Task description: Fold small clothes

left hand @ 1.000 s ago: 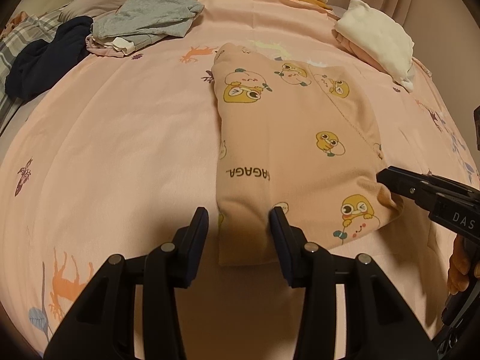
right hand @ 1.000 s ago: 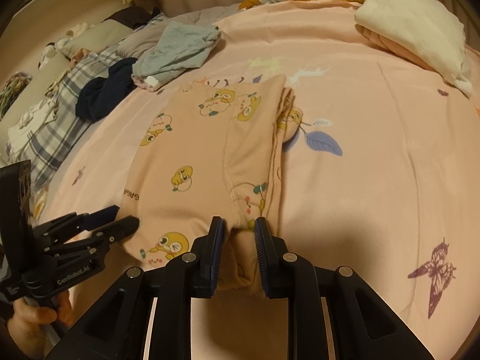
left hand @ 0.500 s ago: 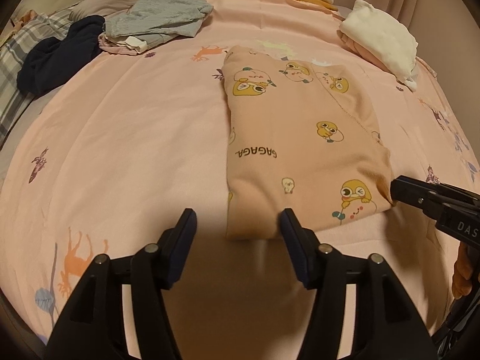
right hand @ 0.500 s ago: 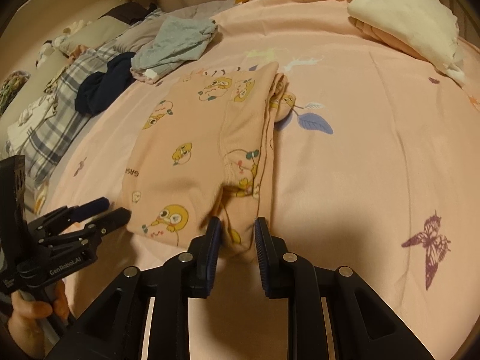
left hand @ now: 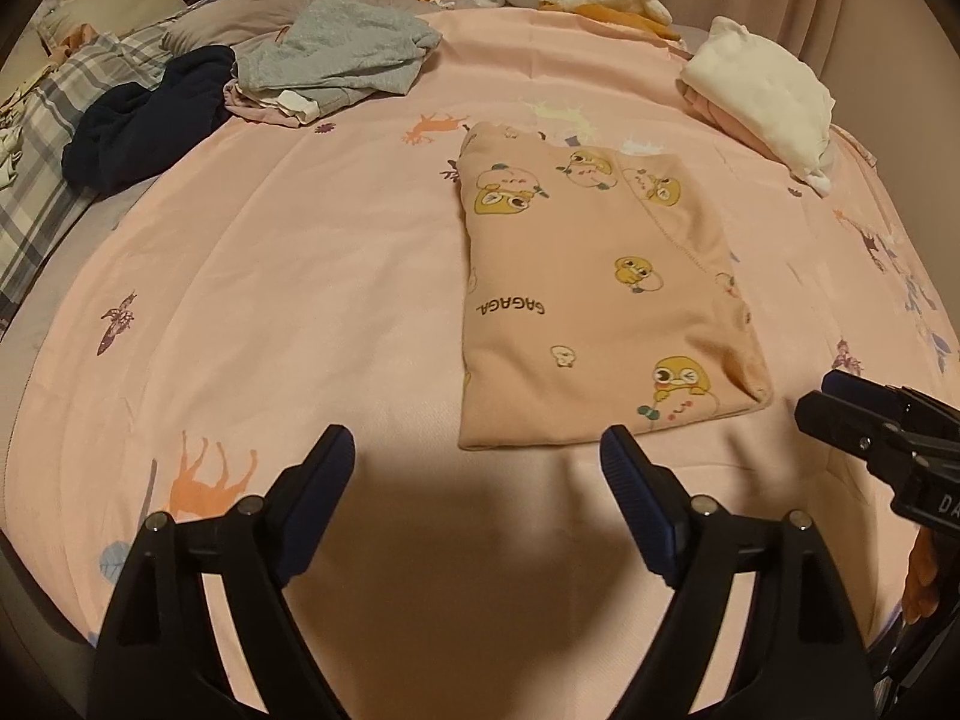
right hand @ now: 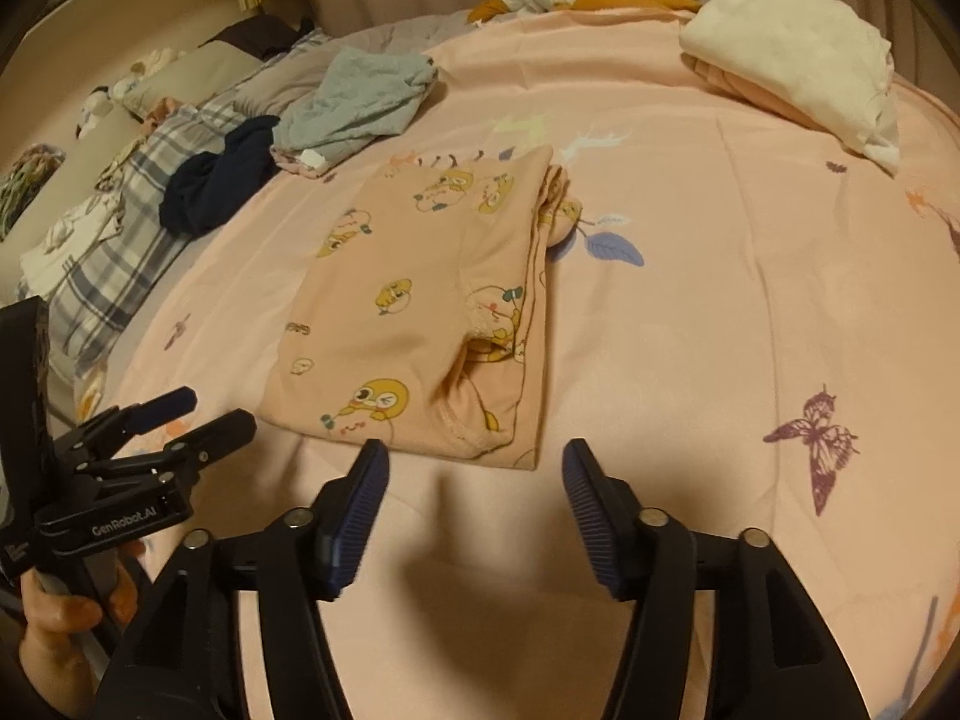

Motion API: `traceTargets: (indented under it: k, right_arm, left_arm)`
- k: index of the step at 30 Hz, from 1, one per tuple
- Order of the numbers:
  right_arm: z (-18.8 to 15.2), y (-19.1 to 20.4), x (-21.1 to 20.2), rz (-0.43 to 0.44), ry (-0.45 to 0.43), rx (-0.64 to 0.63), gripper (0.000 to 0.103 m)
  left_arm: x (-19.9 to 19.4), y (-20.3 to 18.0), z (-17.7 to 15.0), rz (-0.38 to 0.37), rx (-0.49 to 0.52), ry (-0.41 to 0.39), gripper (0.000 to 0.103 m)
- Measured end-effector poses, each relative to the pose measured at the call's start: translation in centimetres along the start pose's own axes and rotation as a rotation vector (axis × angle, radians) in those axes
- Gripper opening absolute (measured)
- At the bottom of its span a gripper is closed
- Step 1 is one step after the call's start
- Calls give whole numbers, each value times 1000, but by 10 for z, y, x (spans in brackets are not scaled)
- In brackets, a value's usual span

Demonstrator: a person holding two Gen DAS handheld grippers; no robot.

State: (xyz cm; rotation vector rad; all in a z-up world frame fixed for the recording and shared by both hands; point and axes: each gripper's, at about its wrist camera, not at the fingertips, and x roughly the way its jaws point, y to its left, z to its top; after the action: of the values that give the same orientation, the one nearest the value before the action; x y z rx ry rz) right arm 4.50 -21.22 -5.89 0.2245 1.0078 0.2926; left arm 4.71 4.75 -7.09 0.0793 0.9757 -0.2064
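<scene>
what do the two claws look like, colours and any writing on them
Both are matte black frames with silver rivets at the joints. The left claw and right claw each have two fingers lined with ribbed dark-blue pads. From the right view, the left one's body carries white "GenRobot.AI" lettering. A bare hand grips its handle; no sleeve or cable shows.

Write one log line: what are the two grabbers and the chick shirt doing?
left gripper: open, empty | right gripper: open, empty | chick shirt: folded, flat on bedsheet | contact: none
</scene>
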Motion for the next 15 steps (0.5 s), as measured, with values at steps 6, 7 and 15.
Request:
traceTargets:
  k: [6, 7, 15]
  right_arm:
    - [-3, 5, -18, -13, -41, -9, 75]
    - [-3, 6, -20, -15, -46, -8, 77]
    - [-6, 15, -43, -38, -108, -40, 95]
  left_arm:
    - [-16, -6, -1, 8, 2, -16, 101]
    - [-20, -8, -1, 18, 5, -23, 102]
    - [-46, -15, -1, 23, -8, -45, 102]
